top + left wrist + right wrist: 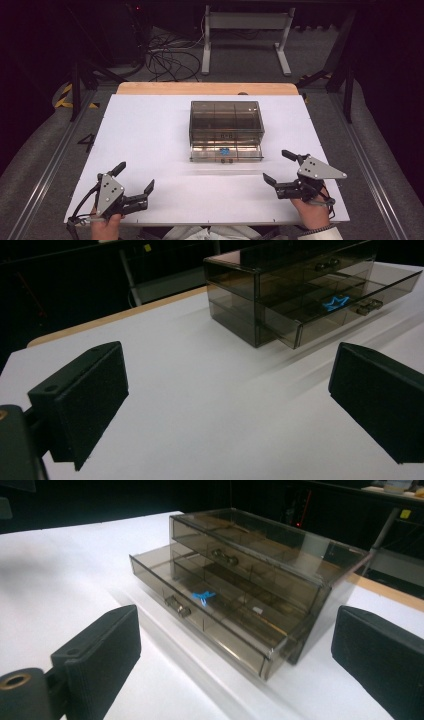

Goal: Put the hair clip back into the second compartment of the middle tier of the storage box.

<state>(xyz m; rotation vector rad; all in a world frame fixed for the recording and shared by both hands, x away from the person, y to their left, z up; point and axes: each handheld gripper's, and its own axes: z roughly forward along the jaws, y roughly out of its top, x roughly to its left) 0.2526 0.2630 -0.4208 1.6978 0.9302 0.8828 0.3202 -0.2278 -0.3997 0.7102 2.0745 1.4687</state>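
Smoky drawer box (226, 131) mid-table, bottom drawer (226, 151) pulled out; left gripper (136, 179) and right gripper (279, 167) gaping nearer, either side.

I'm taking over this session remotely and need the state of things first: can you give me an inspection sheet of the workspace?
Surface: white table, wooden strip along its far edge.
Job's things: smoky clear drawer box at mid-table; lower drawer pulled out, small blue piece inside; upper drawer shut.
Clutter: nothing seen.
Grippers: left claw and right claw both open, empty, resting near the front edge, short of the box.
Cables: one trails from each claw; a tangle on the floor beyond.
Surroundings: dark room, white table frame behind.
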